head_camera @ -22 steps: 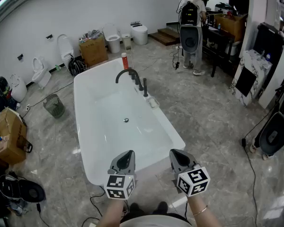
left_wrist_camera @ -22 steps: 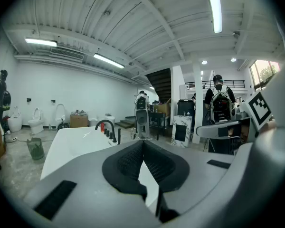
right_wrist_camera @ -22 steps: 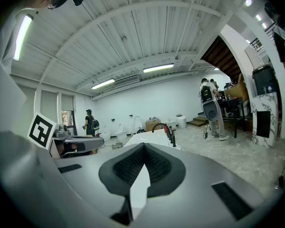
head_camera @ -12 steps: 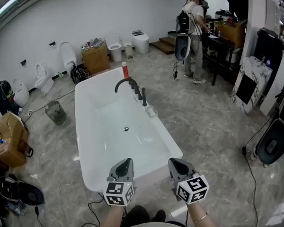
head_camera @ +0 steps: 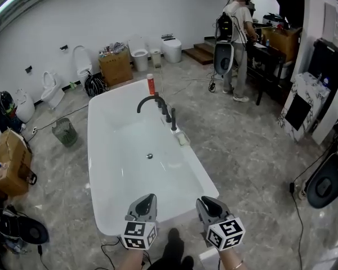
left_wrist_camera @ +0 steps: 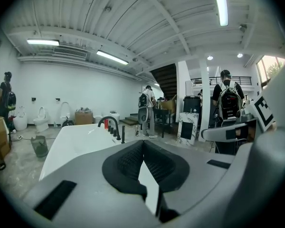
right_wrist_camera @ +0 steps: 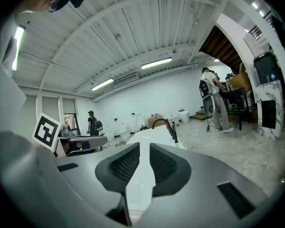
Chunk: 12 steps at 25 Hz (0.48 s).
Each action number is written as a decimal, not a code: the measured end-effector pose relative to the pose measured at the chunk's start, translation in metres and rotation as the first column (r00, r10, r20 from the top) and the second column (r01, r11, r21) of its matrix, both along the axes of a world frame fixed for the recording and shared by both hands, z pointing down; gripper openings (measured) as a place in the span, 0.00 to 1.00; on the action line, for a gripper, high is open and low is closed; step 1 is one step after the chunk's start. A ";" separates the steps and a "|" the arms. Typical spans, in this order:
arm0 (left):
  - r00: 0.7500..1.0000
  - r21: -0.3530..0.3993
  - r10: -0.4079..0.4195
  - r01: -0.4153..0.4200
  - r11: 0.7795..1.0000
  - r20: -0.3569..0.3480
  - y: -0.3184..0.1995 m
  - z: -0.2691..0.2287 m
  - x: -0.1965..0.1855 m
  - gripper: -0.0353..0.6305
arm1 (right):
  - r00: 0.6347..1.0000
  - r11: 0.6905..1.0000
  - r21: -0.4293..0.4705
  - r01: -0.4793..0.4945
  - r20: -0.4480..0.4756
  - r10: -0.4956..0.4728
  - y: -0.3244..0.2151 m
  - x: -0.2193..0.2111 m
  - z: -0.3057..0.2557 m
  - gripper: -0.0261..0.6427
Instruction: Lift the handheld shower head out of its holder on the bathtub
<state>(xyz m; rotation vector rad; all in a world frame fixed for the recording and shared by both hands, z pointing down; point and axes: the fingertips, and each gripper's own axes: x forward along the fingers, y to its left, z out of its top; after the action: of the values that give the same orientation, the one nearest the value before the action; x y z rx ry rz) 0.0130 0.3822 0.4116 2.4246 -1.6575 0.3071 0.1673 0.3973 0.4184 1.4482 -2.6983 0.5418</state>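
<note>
**At the bathtub's near end: both grippers empty, shower head in holder**

Handheld shower head (head_camera: 173, 118) stands upright in its holder on the right-hand rim of the white bathtub (head_camera: 115, 201). It sits about midway along, nearest of the black fittings that follow the arched spout (head_camera: 147, 99). Red bottle (head_camera: 150, 85) on the far rim.

Left gripper (head_camera: 149, 197) hovers over the near rim; jaw tips touch, nothing between them. Right gripper (head_camera: 205, 200) is just beside it, by the near right corner; jaws a narrow slit apart, nothing between. Both are well apart from the shower head.
</note>
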 end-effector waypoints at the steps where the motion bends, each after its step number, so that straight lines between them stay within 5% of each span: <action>1: 1.000 -0.002 0.001 -0.001 1.000 0.000 -0.014 0.003 -0.006 0.08 | 1.000 1.000 -0.002 0.004 0.001 -0.004 -0.013 -0.006 0.003 0.14; 12: 1.000 -0.041 0.016 -0.017 0.999 -0.020 -0.201 0.030 -0.080 0.08 | 0.999 1.000 -0.013 0.014 -0.038 -0.014 -0.216 -0.090 0.017 0.18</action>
<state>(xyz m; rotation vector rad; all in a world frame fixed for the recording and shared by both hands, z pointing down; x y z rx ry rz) -0.0671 0.1810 0.4412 2.4041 -1.6080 0.3161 0.0771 0.1817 0.4351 1.4206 -2.6690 0.5239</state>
